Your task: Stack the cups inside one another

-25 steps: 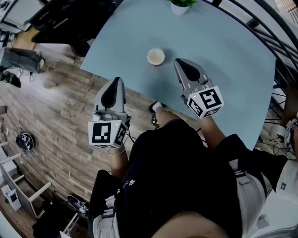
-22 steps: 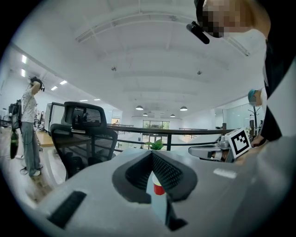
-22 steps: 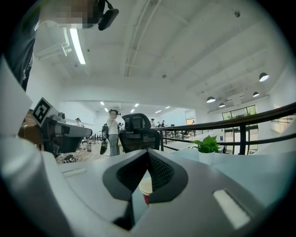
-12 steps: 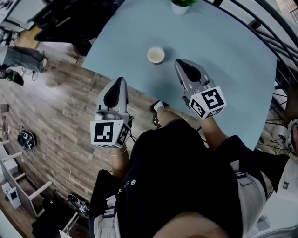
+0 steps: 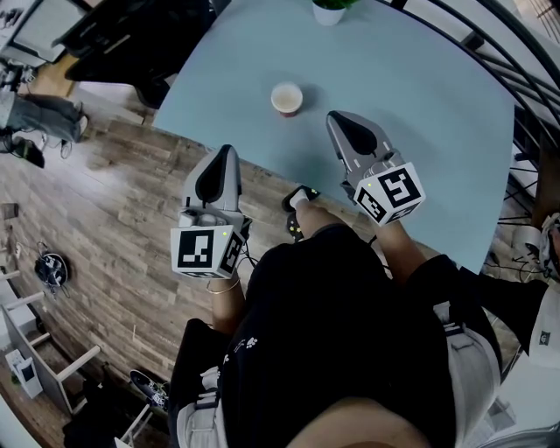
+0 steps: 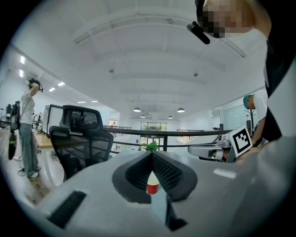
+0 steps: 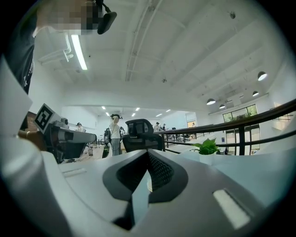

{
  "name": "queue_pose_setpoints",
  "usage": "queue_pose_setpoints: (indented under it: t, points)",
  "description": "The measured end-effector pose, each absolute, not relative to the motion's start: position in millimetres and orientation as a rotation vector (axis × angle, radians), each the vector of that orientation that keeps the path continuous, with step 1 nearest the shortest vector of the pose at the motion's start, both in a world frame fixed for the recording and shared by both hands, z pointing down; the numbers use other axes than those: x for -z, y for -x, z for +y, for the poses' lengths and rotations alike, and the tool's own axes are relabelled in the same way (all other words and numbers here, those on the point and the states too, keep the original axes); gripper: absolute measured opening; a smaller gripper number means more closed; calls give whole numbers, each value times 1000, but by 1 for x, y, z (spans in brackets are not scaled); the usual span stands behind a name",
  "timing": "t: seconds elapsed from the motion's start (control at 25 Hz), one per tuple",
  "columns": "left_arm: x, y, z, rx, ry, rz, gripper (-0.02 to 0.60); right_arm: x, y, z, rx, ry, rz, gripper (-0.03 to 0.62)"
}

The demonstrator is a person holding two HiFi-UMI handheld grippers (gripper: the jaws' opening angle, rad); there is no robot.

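A single red paper cup [image 5: 287, 98] with a pale inside stands upright on the light blue table [image 5: 420, 105]; whether others are nested in it I cannot tell. My left gripper [image 5: 224, 150] is level over the table's near edge, short of the cup and to its left, with its jaws shut and empty. The left gripper view shows the cup [image 6: 152, 187] through the gap under the closed left gripper [image 6: 151, 155]. My right gripper [image 5: 334, 118] is over the table to the right of the cup, shut on nothing; its tips [image 7: 148, 152] meet.
A small potted plant [image 5: 329, 10] stands at the table's far edge, beyond the cup. A black office chair [image 6: 81, 134] is left of the table, and a dark railing [image 5: 499, 52] curves round its right side. Wooden floor [image 5: 105, 227] lies below the near edge.
The cup and plant have slid slightly up and left in the head view, so the cup looks a little farther from both grippers. Both grippers stay shut and empty.
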State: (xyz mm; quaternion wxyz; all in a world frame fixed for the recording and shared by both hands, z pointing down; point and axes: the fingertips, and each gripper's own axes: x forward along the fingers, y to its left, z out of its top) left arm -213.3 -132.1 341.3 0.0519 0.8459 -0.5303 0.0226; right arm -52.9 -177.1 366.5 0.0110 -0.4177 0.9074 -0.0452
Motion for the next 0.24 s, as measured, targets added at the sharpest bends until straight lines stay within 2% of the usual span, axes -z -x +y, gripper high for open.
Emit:
queue_pose_setpoints:
  t: [0.24]
  points:
    - [-342,208,-112,-82,-2561,-1618,-6,-366,44,-157,125,1319,2811,5]
